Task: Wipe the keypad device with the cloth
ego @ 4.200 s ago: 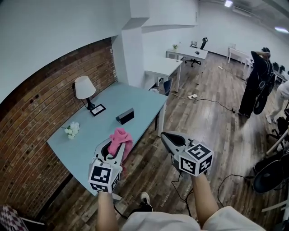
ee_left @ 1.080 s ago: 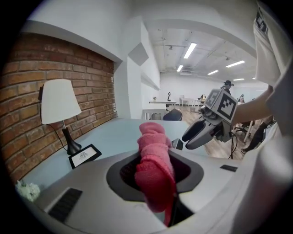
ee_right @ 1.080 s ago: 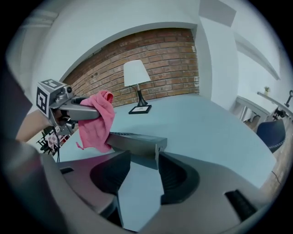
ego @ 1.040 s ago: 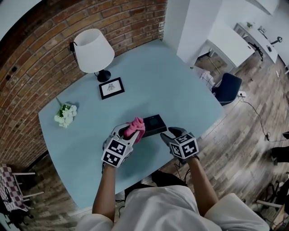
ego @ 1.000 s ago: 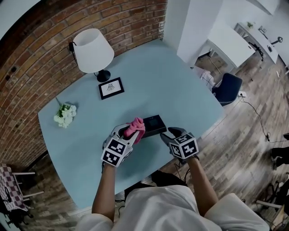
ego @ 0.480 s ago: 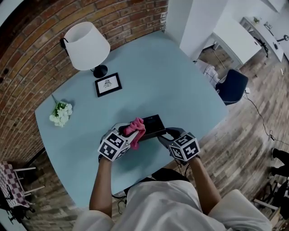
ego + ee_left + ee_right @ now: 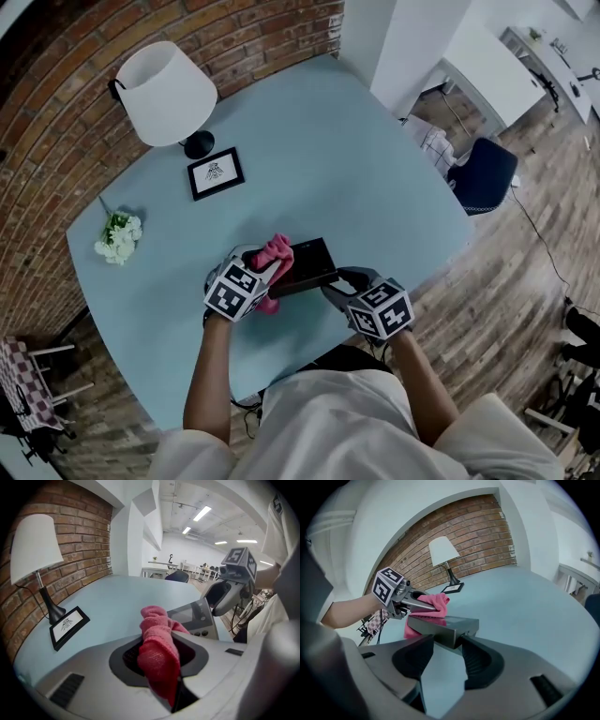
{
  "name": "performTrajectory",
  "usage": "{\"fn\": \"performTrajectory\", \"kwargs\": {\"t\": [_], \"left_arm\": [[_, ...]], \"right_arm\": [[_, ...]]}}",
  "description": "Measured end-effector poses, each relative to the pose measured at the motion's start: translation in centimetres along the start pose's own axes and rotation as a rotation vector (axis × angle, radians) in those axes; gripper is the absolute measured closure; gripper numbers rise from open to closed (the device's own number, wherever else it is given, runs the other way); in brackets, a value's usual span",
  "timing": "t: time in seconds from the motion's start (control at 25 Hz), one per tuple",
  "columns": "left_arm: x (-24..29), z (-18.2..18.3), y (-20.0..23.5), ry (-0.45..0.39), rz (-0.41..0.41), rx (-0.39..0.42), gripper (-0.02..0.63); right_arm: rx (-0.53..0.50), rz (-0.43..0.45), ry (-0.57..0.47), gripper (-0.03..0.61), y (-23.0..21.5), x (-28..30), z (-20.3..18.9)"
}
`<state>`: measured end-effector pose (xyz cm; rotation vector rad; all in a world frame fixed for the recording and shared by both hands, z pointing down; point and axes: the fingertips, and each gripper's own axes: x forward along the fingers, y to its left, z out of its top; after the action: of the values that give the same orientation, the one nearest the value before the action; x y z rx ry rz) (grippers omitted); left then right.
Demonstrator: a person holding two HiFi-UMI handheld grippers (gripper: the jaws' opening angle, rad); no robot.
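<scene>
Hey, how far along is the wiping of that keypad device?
Setup looks done: the left gripper is shut on the pink cloth, and the right gripper clamps the keypad device by its near corner. In hand: the cloth sits on the device's left end. Left: passes across its screen and keys.

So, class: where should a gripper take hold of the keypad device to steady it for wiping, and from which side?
By its near end, from the person's side, as the right gripper does. The keypad device is a flat box with straight side walls for the fingers, and that leaves its top free for the cloth.
</scene>
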<state>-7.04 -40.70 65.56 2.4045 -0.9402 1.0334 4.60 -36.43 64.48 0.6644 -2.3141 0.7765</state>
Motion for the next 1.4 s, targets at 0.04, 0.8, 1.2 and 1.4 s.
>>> {"fn": "performTrajectory", "kwargs": {"t": [0.04, 0.8, 1.2, 1.4], "left_arm": [[0.4, 0.0, 0.3, 0.008, 0.006, 0.008, 0.469], [3.8, -0.5, 3.4, 0.083, 0.043, 0.035, 0.469], [6.5, 1.7, 2.3, 0.100, 0.024, 0.155, 0.468], [6.6, 2.2, -0.2, 0.115, -0.107, 0.204, 0.474]], "right_arm": [[0.007, 0.005, -0.004, 0.359, 0.0, 0.0, 0.0], [0.057, 0.013, -0.030, 0.357, -0.2, 0.0, -0.2], [0.042, -0.037, -0.063, 0.364, -0.1, -0.1, 0.0], [0.060, -0.055, -0.067, 0.364, 0.0, 0.0, 0.0]]}}
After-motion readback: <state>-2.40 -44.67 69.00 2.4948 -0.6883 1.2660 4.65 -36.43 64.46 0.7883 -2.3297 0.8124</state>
